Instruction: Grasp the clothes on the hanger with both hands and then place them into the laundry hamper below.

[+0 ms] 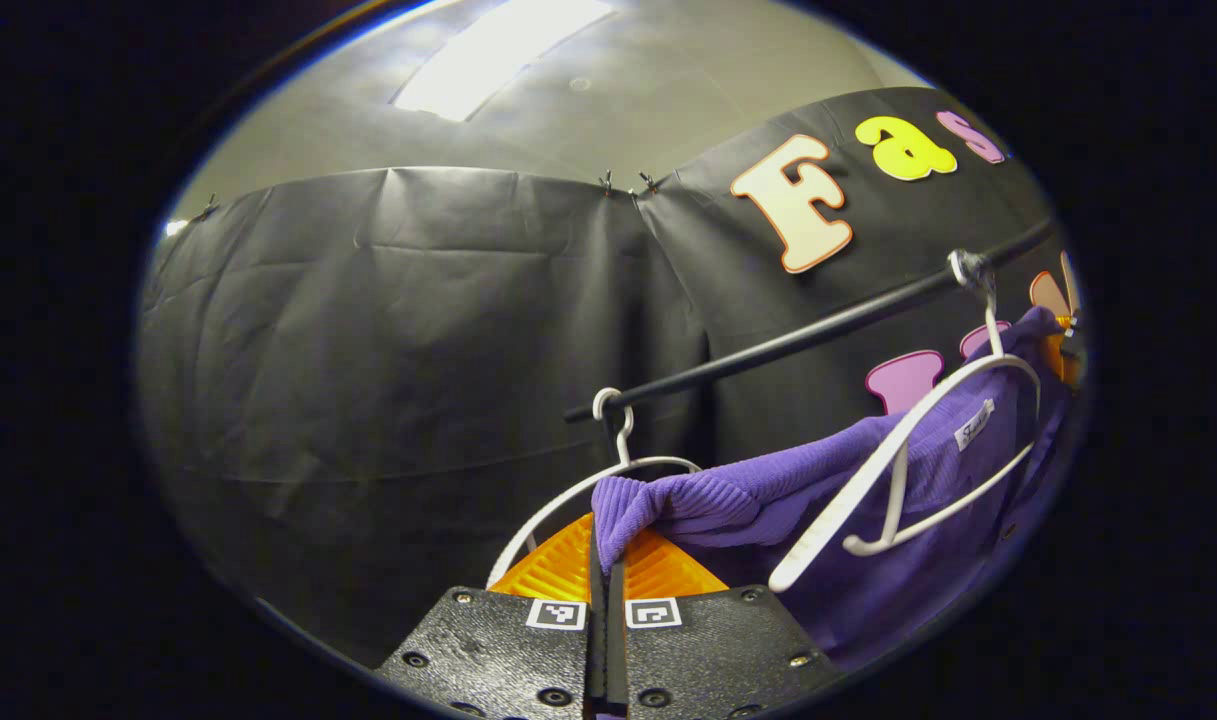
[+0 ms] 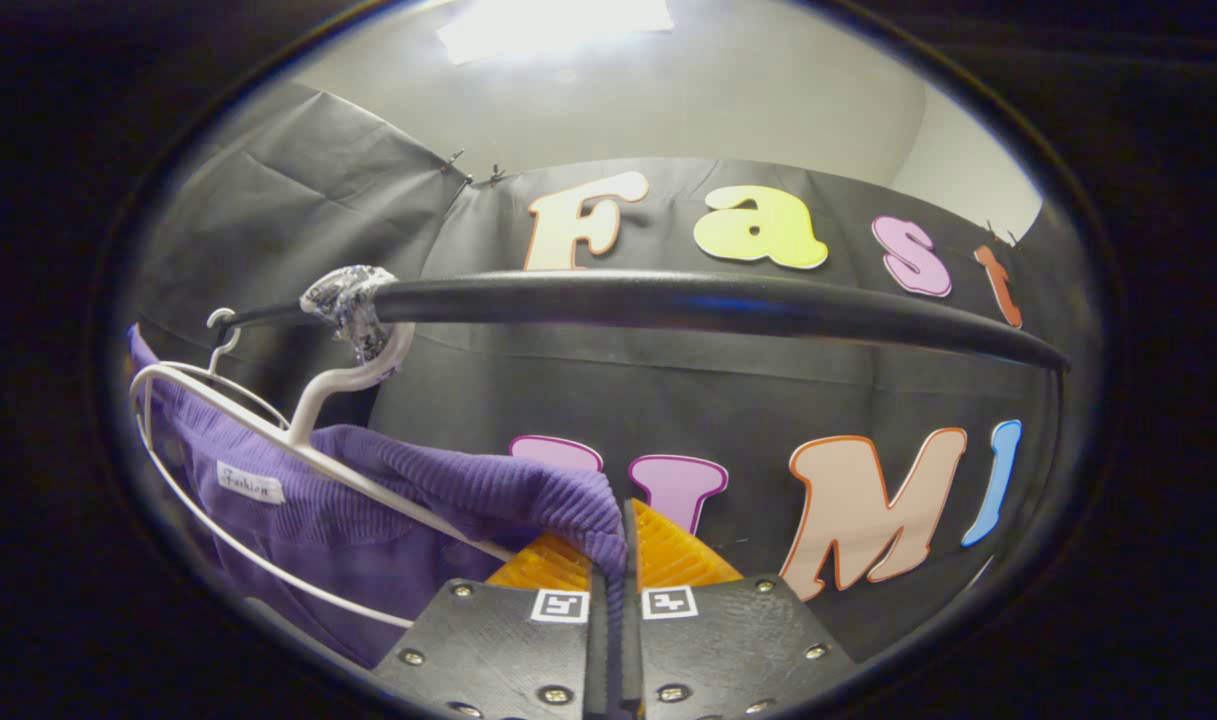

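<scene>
A purple ribbed garment [image 1: 768, 500] hangs between two white hangers on a black rail [image 1: 818, 330]. In the left gripper view my left gripper [image 1: 605, 560] is shut on the garment's near shoulder, with the cloth pinched between its fingers beside the near hanger [image 1: 608, 480]. A second white hanger [image 1: 908, 450] holds the cloth farther right. In the right gripper view my right gripper [image 2: 618, 560] is shut on the other shoulder of the purple garment [image 2: 388, 500], just below the rail [image 2: 668, 300]. A white hanger [image 2: 338, 380] hooks the rail there at a foil-wrapped spot.
Black cloth walls close in behind the rail on both sides. A bright ceiling light [image 1: 498, 55] is overhead. A white label [image 2: 250, 483] is sewn inside the garment's collar.
</scene>
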The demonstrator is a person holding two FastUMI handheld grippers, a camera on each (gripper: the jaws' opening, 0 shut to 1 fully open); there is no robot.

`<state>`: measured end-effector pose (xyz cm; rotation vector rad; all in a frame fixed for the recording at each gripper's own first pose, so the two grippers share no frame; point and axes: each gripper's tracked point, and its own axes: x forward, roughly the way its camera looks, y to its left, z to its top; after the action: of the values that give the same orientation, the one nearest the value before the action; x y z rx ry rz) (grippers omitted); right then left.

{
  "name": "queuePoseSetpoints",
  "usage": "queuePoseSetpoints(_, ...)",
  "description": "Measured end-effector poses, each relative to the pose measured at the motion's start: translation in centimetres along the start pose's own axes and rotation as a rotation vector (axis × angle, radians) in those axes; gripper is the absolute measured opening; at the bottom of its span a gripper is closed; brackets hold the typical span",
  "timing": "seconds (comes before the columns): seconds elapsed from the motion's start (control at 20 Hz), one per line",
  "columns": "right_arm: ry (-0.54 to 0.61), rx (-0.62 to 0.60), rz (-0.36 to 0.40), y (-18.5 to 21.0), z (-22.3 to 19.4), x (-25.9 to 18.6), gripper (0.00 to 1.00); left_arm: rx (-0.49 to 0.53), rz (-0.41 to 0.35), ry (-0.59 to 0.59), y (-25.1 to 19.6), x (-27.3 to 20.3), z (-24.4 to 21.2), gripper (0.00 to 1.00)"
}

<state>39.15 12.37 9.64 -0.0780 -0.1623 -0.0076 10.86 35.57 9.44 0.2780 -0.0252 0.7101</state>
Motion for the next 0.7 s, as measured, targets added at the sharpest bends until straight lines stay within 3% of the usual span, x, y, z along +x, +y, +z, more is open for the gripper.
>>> queuePoseSetpoints(0.3,-0.004,-0.048,-0.028,-1.2,-0.8,0.8,0.05,-0.007,-0.063,0.081,-3.8,-0.2,-4.9,0.0)
queuePoseSetpoints(0.7,0.025,-0.118,-0.124,-5.6,-3.2,1.7,0.05,-0.028,-0.178,0.087,-9.1,-1.4,-5.6,0.0)
